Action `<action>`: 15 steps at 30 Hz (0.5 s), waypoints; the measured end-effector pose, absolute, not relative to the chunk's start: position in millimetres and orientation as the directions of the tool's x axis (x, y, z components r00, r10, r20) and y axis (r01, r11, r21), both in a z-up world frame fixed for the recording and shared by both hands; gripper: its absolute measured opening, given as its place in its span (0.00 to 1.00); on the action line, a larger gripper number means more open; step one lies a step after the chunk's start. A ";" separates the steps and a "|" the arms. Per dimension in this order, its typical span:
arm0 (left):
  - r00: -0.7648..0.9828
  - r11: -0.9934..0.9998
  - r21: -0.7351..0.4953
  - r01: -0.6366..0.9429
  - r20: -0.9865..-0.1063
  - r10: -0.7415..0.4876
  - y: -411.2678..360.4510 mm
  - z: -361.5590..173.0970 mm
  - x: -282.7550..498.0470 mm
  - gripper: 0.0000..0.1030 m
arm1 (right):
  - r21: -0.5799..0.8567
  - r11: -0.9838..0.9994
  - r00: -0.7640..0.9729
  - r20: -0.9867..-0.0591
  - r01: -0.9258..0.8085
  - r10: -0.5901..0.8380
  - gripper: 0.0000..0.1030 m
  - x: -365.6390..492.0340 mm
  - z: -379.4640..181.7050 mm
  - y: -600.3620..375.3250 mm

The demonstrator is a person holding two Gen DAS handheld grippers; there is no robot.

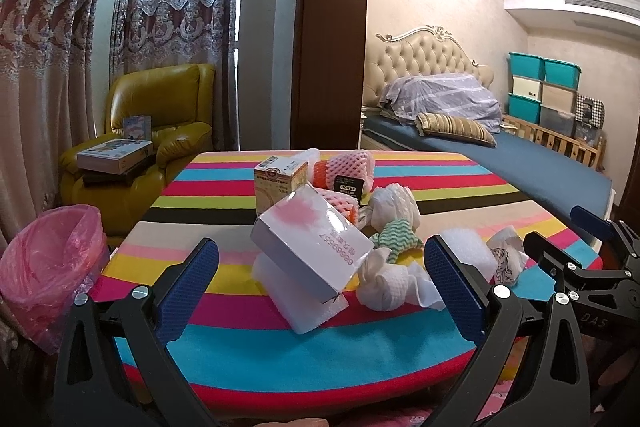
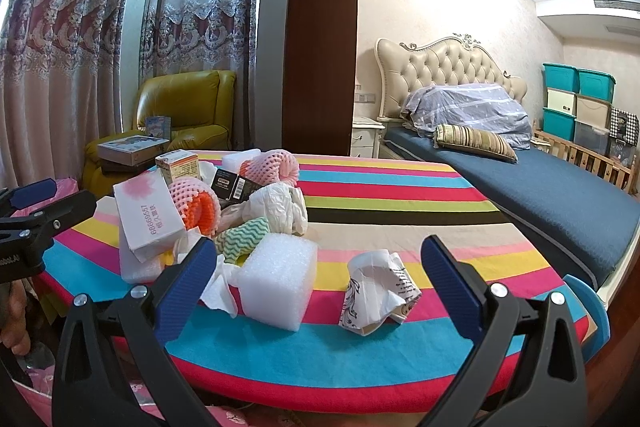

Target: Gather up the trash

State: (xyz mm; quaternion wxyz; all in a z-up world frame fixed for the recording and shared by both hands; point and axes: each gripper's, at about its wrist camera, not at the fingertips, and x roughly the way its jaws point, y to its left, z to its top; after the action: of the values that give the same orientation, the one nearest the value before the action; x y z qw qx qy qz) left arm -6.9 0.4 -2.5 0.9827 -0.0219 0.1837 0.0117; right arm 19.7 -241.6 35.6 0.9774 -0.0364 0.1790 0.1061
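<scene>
Both grippers spread wide and empty, left gripper (image 1: pixel 320 279) before the white box (image 1: pixel 310 247) atop the trash pile on the striped table (image 1: pixel 280 355), right gripper (image 2: pixel 318 275) near crumpled paper (image 2: pixel 378 293) (foam block (image 2: pixel 278 281) beside it); pink-lined bin (image 1: pixel 48 267) far left.

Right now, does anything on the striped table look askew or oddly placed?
Yes. The white carton with the pink blotch sits tilted, propped on a white foam block rather than lying flat. The rest is loose, crumpled trash; nothing looks spilled.
</scene>
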 end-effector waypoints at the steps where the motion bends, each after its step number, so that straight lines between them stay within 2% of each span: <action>1: 0.933 0.999 -0.040 -0.031 -0.361 0.014 0.8 -2.0 -7.4 0.94 | -0.033 0.975 0.913 -0.358 -0.220 0.194 0.96 19.7 35.6 -241.6; 15: 0.925 0.998 -0.056 -0.027 -0.380 0.003 4.4 -3.6 -6.2 0.94 | -0.022 0.977 0.913 -0.360 -0.213 0.191 0.96 22.1 33.8 -241.7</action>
State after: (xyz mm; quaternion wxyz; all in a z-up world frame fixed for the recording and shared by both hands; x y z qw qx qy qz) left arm -6.2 4.4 -3.6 0.9806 -0.0302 0.1935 0.0076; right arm 22.1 -241.7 33.8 0.9775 -0.0303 0.1811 0.1034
